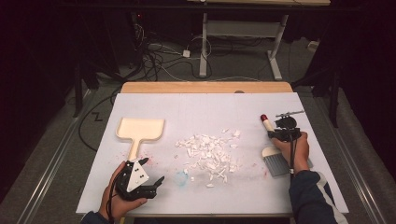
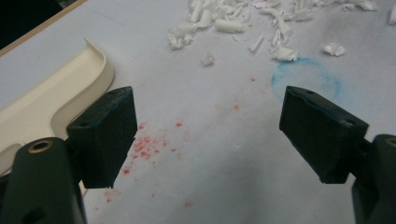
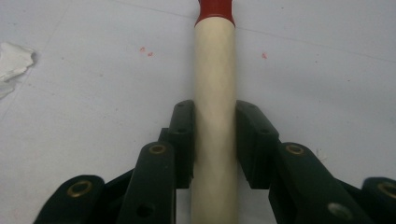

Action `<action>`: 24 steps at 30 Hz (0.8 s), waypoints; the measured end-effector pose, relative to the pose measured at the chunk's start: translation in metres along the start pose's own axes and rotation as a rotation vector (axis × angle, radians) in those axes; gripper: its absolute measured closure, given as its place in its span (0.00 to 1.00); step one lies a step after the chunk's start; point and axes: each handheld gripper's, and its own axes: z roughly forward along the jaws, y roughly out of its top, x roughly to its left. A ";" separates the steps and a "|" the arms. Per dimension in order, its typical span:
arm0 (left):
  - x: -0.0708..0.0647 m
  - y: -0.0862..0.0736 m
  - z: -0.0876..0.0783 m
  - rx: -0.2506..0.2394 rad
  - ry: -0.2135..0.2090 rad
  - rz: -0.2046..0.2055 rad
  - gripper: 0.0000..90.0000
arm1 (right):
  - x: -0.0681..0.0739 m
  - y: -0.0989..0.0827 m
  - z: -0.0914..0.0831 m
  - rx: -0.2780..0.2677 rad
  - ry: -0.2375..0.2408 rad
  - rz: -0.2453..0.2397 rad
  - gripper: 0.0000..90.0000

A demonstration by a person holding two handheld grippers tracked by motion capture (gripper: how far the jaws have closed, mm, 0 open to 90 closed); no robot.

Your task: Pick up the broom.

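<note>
A brush lies at the right of the white sheet, with a cream handle [image 1: 267,123] ending in a red tip and grey bristles [image 1: 276,164] toward me. My right gripper [image 1: 281,134] is shut on that handle [image 3: 214,84]; in the right gripper view both pads [image 3: 183,135] press its sides, red tip pointing away. A cream dustpan [image 1: 140,128] rests at the left, its handle toward me. My left gripper [image 1: 152,171] stands open just right of that handle, above the bare sheet, with the pan's edge [image 2: 56,98] beside its left jaw. A heap of white scraps [image 1: 210,151] sits mid-table.
A faint blue ring [image 2: 306,77] and red specks [image 2: 144,144] mark the sheet in front of the left gripper. The wooden table edge [image 1: 205,87] runs along the far side. Cables and a desk frame [image 1: 243,42] lie on the floor beyond.
</note>
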 end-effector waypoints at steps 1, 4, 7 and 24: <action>0.000 0.000 0.000 0.000 0.000 0.000 0.20 | 0.000 0.000 0.000 -0.004 0.003 0.001 0.78; 0.000 0.000 0.000 0.001 -0.001 -0.003 0.20 | -0.002 -0.001 -0.001 -0.009 0.016 -0.003 0.78; 0.001 0.000 0.000 0.001 -0.002 -0.006 0.20 | -0.005 -0.002 -0.008 -0.043 0.032 -0.009 0.78; 0.001 0.001 0.000 0.011 0.013 -0.016 0.20 | -0.014 -0.031 -0.085 -0.396 0.107 -0.035 0.79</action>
